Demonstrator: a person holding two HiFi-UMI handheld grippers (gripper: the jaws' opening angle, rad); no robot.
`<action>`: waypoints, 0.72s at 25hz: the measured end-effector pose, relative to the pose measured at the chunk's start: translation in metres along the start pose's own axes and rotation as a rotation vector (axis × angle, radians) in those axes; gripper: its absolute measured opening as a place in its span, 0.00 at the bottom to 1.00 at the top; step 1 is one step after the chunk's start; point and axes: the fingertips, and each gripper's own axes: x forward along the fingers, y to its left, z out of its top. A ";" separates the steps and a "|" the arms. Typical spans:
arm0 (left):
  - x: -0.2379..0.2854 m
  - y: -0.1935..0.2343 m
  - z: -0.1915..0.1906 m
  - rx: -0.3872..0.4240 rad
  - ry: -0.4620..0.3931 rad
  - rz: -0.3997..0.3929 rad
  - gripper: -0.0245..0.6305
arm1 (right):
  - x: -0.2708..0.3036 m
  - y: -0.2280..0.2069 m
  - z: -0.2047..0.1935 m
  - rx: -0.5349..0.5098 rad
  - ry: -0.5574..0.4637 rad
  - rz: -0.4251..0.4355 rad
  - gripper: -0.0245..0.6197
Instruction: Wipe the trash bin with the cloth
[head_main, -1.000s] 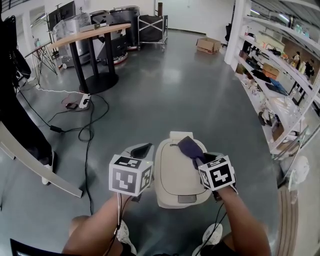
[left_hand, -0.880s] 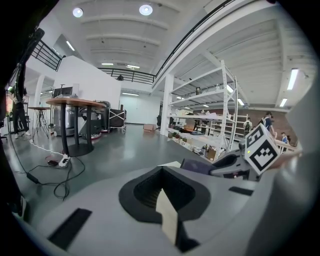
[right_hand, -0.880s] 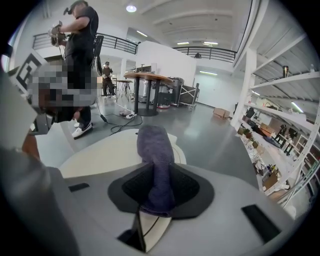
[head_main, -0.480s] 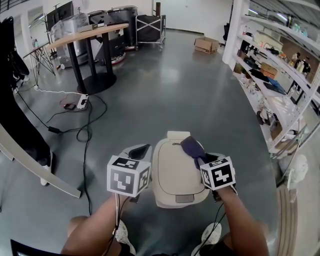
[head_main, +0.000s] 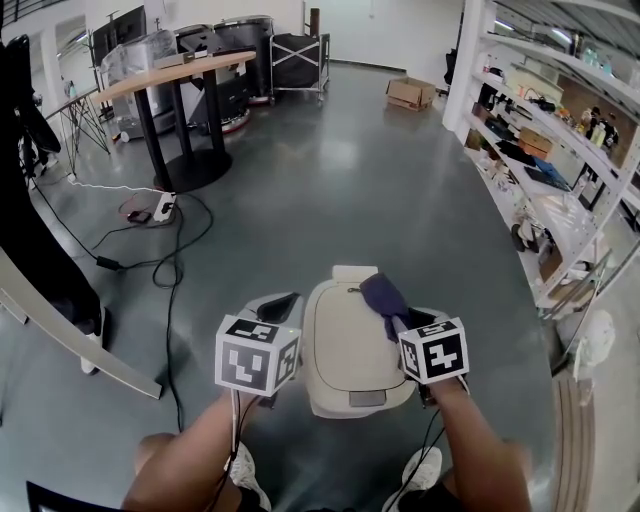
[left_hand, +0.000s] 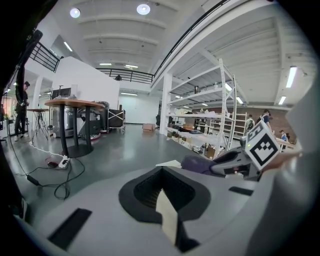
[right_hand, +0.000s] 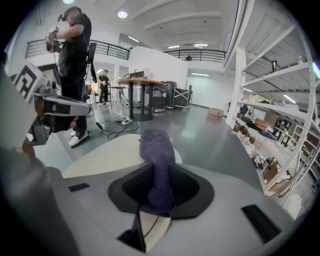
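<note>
Cloth (head_main: 383, 293), soft purple fabric, seems limp; our right tool (head_main: 400, 322) clamps its bunched end atop the beige plastic trash bin (head_main: 340, 350); left tool (head_main: 280, 303) closed, empty.

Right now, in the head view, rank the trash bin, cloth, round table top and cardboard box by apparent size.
1. trash bin
2. round table top, though it stands far off
3. cloth and cardboard box: they look about alike, and the box is much farther away, so I won't rank them.
</note>
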 end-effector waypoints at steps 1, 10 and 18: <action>-0.001 0.000 0.001 -0.001 -0.002 0.000 0.03 | -0.003 0.008 0.005 -0.003 -0.017 0.015 0.19; -0.010 0.004 0.001 0.002 -0.008 0.014 0.03 | -0.015 0.093 0.028 -0.113 -0.062 0.164 0.19; -0.027 0.004 0.005 -0.001 -0.017 0.022 0.03 | -0.010 0.142 0.026 -0.254 -0.020 0.203 0.19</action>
